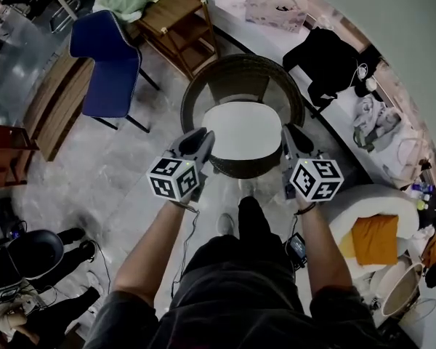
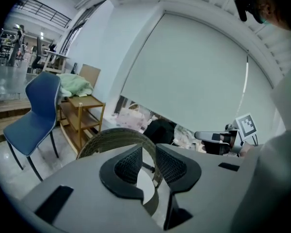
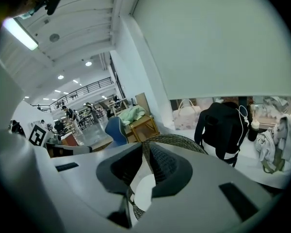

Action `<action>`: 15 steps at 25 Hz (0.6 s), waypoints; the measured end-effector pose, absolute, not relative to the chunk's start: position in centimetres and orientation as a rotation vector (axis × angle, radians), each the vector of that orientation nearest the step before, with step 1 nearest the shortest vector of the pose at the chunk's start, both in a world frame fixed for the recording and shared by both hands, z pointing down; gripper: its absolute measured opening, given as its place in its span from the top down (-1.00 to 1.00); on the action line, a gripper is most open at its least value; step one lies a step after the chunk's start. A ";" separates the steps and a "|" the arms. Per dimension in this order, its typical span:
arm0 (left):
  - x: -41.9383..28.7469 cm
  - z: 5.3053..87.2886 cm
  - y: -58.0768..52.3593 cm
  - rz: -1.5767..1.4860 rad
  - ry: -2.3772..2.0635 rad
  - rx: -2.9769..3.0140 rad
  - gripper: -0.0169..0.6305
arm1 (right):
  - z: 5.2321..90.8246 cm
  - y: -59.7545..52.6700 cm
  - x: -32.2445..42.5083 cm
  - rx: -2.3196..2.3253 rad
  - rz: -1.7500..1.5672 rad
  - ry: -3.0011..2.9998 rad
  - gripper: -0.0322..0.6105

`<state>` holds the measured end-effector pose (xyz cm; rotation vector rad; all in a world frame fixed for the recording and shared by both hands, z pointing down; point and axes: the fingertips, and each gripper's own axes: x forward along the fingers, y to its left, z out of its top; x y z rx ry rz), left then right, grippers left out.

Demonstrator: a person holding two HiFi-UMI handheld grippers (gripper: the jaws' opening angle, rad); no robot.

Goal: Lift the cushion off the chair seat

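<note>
A round white cushion point(image 1: 242, 129) lies on the seat of a dark wicker tub chair point(image 1: 196, 93) straight ahead of me. My left gripper point(image 1: 206, 138) hovers at the cushion's left edge, above the chair rim. Its jaws stand slightly open with nothing between them. My right gripper point(image 1: 287, 133) hovers at the cushion's right edge, shut and empty. In the left gripper view the gripper point(image 2: 149, 152) looks over the wicker back point(image 2: 106, 137), with a strip of cushion point(image 2: 144, 181) below. The right gripper view shows that gripper point(image 3: 146, 147), the chair rim point(image 3: 179, 141) and some cushion point(image 3: 144, 191).
A blue chair point(image 1: 109, 64) and a wooden shelf unit point(image 1: 178, 20) stand to the left behind the wicker chair. A black garment point(image 1: 330, 60) hangs at the back right. A white armchair with an orange pillow point(image 1: 374, 238) sits near right, and a black stool point(image 1: 33, 253) near left.
</note>
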<state>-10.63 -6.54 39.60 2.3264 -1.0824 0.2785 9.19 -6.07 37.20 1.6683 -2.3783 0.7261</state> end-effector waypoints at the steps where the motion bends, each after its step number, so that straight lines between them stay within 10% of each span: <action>1: -10.5 40.7 -7.4 0.299 -1.084 2.311 0.66 | 38.3 -7.0 9.5 1.657 0.744 -2.367 0.87; 9: -9.8 49.5 -13.9 0.437 -1.094 2.217 0.50 | 46.8 -13.5 11.7 1.626 0.878 -2.293 0.85; 15: -9.1 56.6 -18.4 0.533 -1.119 2.170 0.38 | 54.4 -18.4 12.6 1.582 0.926 -2.228 0.48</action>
